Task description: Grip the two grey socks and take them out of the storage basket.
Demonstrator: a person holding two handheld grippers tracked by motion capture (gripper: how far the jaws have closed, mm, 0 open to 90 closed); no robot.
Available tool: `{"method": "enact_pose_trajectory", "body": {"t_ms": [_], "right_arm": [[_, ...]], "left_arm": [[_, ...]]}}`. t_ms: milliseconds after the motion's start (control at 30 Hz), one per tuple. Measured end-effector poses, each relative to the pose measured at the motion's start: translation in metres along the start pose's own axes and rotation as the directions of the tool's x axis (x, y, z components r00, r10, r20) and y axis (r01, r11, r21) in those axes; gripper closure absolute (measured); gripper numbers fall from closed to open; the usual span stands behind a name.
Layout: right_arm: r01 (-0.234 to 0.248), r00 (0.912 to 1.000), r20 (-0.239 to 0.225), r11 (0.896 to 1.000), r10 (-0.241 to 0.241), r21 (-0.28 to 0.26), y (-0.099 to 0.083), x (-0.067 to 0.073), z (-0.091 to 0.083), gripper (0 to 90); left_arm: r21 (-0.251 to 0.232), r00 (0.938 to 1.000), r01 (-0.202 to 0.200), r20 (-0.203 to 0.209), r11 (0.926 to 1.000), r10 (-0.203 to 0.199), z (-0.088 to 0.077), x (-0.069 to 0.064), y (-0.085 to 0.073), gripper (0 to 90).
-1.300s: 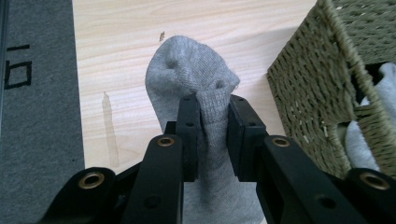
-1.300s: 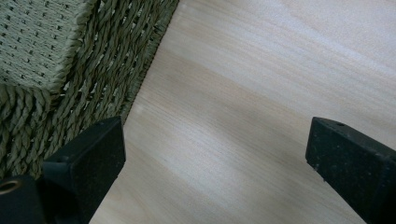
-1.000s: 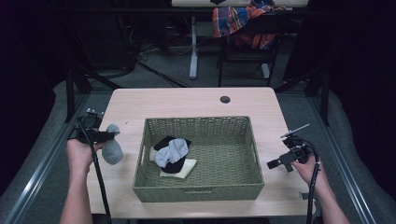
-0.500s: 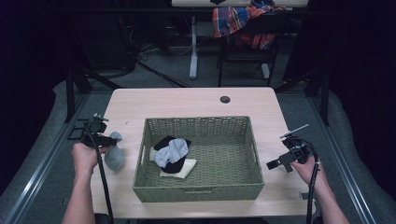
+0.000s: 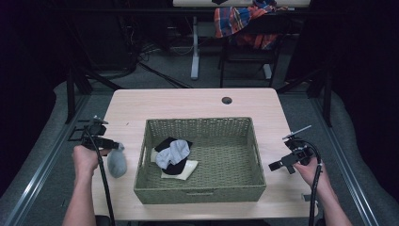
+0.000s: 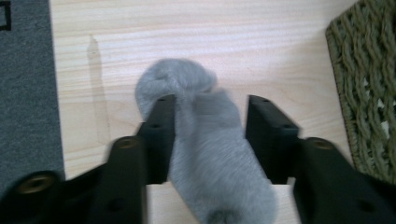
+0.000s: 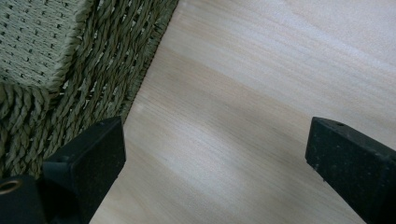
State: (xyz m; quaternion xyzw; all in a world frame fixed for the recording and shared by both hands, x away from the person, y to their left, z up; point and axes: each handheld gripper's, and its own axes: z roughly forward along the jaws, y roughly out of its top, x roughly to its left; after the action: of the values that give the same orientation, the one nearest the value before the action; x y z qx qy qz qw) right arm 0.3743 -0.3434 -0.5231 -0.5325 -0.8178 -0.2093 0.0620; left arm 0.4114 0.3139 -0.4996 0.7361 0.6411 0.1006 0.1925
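Left gripper view: my left gripper (image 6: 210,135) has just been opening its jaws, which now stand partly apart around the grey sock (image 6: 205,154), no longer pinching it, so the sock lies on the table (image 6: 187,32) just left of the basket (image 5: 200,193), set aside from the clothes inside. My right gripper (image 7: 215,154) idles wide open and empty beside the basket.

No text, label, brand, number or sign can be read on the desk (image 5: 197,106), basket (image 5: 200,193) or clothes.
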Motion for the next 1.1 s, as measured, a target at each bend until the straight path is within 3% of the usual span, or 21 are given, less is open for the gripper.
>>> {"method": "enact_pose_trajectory", "body": {"t_ms": [33, 67, 133, 167, 267, 400, 633, 800, 833, 933, 1067, 1100], "right_arm": [[0.0, 1.0, 0.0, 1.0, 0.0, 0.002, 0.0, 0.0, 0.0, 4.9], [-0.032, 0.9995, -0.006, 0.999, 0.032, -0.04, -0.002, 0.001, 0.003, 4.9], [-0.001, 1.0, -0.007, 1.0, 0.001, -0.002, 0.0, -0.001, -0.001, 4.9], [-0.026, 0.9997, 0.0, 0.999, 0.026, -0.032, -0.002, 0.001, 0.001, 4.9], [-0.01, 0.9999, -0.009, 1.0, 0.01, -0.011, 0.0, 0.0, 0.0, 4.9], [-0.013, 0.9999, -0.009, 1.0, 0.013, -0.014, 0.0, 0.0, 0.0, 4.9], [-0.004, 1.0, -0.002, 1.0, 0.004, -0.005, 0.0, 0.0, 0.0, 4.9], [-0.004, 1.0, -0.003, 1.0, 0.004, -0.006, 0.0, 0.0, -0.001, 4.9], [-0.005, 1.0, -0.004, 1.0, 0.005, -0.008, 0.0, 0.0, -0.001, 4.9], [-0.002, 1.0, -0.002, 1.0, 0.002, -0.004, 0.0, 0.0, 0.0, 4.9], [-0.002, 1.0, -0.004, 1.0, 0.002, -0.005, -0.001, -0.001, 0.0, 4.9], [-0.023, 0.9997, 0.0, 0.999, 0.023, -0.028, -0.002, 0.001, 0.001, 4.9]], "left_arm": [[-0.007, 1.0, 0.009, 0.0, 0.9999, -0.009, -0.002, 0.0, 0.0, 47.9], [-0.012, 0.9999, 0.013, -0.009, 0.9998, -0.013, -0.005, 0.0, 0.001, 37.9], [-0.039, 0.9996, 0.018, -0.022, 0.9991, -0.019, -0.013, -0.003, 0.003, 29.5], [-0.052, 0.9998, 0.018, -0.011, 0.9985, -0.019, -0.017, -0.004, 0.004, 26.1], [-0.089, 0.9999, 0.003, -0.011, 0.9961, -0.004, -0.029, -0.01, 0.007, 15.8], [-0.116, 0.9999, -0.015, -0.009, 0.9932, 0.014, -0.039, -0.018, 0.01, 10.9], [-0.165, 0.9956, -0.094, -0.023, 0.9819, 0.091, -0.057, -0.047, 0.018, 3.0], [-0.179, 0.9902, -0.14, -0.027, 0.9738, 0.137, -0.062, -0.064, 0.022, 0.4], [-0.189, 0.9867, -0.162, -0.019, 0.9685, 0.161, -0.065, -0.074, 0.023, 0.3], [-0.192, 0.9836, -0.18, -0.016, 0.9647, 0.18, -0.066, -0.081, 0.025, 0.3], [-0.204, 0.9751, -0.218, -0.005, 0.9543, 0.222, -0.067, -0.101, 0.028, 0.1], [-0.207, 0.9739, -0.223, -0.004, 0.9527, 0.227, -0.067, -0.104, 0.029, 0.1]]}}
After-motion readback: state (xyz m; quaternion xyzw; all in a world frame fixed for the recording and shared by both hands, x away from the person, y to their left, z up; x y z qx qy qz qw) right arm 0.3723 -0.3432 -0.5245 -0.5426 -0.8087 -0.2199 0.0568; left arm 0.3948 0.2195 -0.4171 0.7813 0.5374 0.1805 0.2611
